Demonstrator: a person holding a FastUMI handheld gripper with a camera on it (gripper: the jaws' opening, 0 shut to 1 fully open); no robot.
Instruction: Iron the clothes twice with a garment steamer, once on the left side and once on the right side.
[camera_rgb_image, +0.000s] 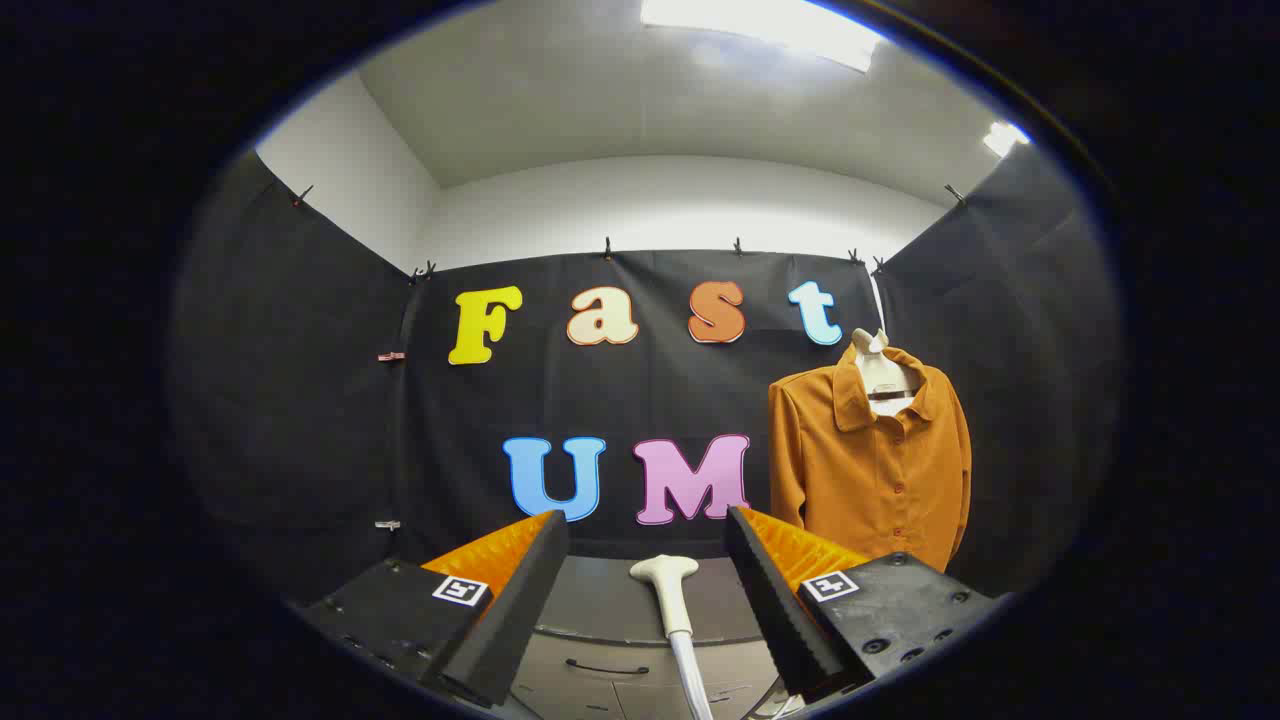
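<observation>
The tongs (645, 590) stand spread wide at the bottom centre of the frame, pinching nothing, with the white garment steamer (668, 590) lying on the grey desk (600, 605) between them and just ahead. This looks like the pick-up step (no ironing begun, by my reading). Next the tongs must close on the steamer's handle, then carry it right to the orange shirt (870, 465) hanging at the frame's right.

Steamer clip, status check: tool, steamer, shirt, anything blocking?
Tool open, fingers either side of the steamer head, not touching. Orange shirt hanging on the hanger, beyond the right finger. Nothing between steamer and shirt.
</observation>
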